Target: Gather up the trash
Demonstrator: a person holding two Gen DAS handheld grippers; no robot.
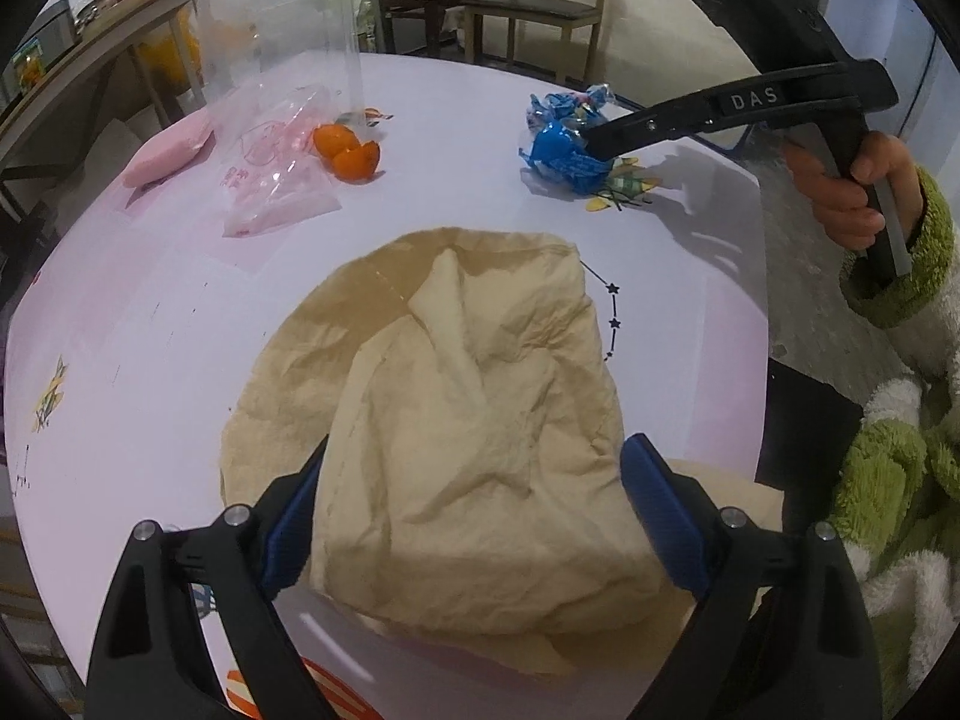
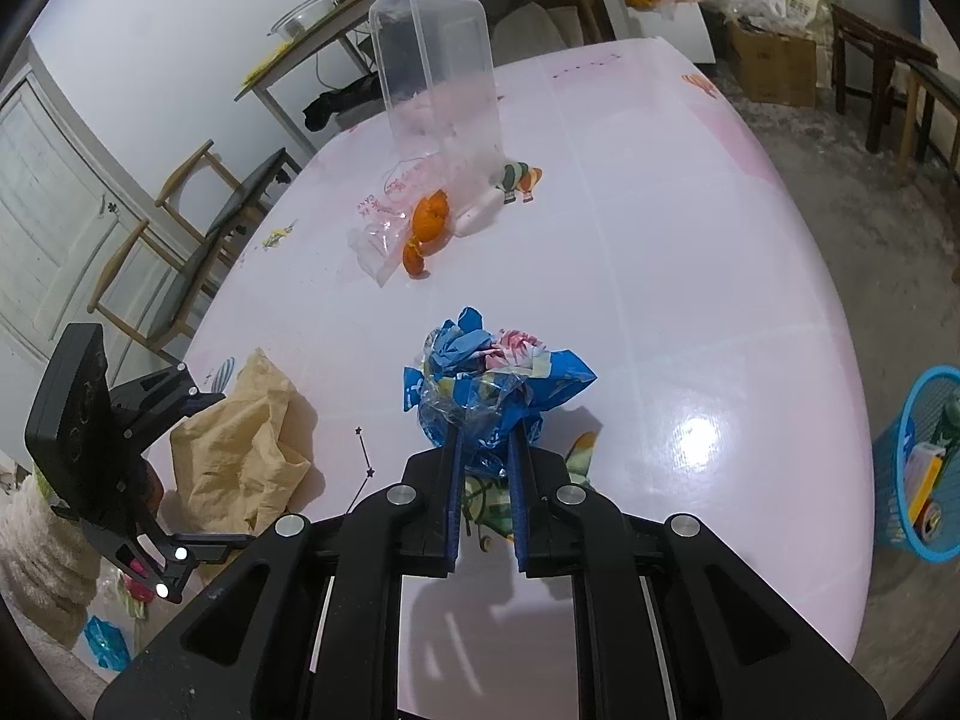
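While the crumpled blue wrapper bundle (image 2: 480,387) sits on the pale pink surface (image 2: 690,276), we pinch its near end between the 2 fingers (image 2: 519,480) of our right gripper (image 2: 487,450), which are nearly closed on it. Just beside it to the left lies the crumpled beige paper (image 1: 474,438); our left gripper (image 1: 474,516) straddles it with fingers (image 1: 660,516) spread wide, and we cannot tell whether the pads press it. Farther off lie orange peels (image 1: 351,153), a clear plastic bag (image 1: 276,174) and a tall clear container (image 2: 435,69). A blue basket (image 2: 918,468) stands on the floor to the right.
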